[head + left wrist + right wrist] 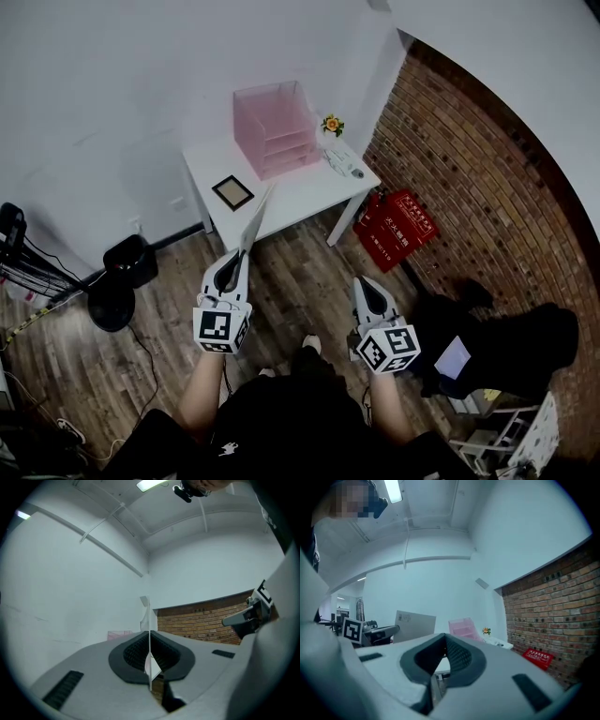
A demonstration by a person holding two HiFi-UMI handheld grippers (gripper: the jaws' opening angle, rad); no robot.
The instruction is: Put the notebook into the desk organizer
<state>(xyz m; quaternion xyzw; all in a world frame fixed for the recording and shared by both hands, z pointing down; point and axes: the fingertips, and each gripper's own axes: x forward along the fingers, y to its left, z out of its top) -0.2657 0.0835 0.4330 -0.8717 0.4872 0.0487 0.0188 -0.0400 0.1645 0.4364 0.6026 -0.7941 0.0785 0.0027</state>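
My left gripper (240, 257) is shut on a thin grey notebook (260, 216), held upright and edge-on above the floor in front of the white table (300, 199). In the left gripper view the notebook (149, 620) is a thin white line clamped between the pads of that gripper (150, 645). The right gripper view shows the notebook (415, 625) as a flat grey panel. The pink translucent desk organizer (274, 127) stands at the table's back, also seen small (462, 627). My right gripper (365, 283) is shut with nothing in it, beside the left one and short of the table.
On the table lie a small dark framed square (232, 192), a flower ornament (332, 124) and small items (345, 165). A red box (397, 225) leans by the brick wall (469, 187). A black stool (122, 272) and cables are at the left on the wooden floor.
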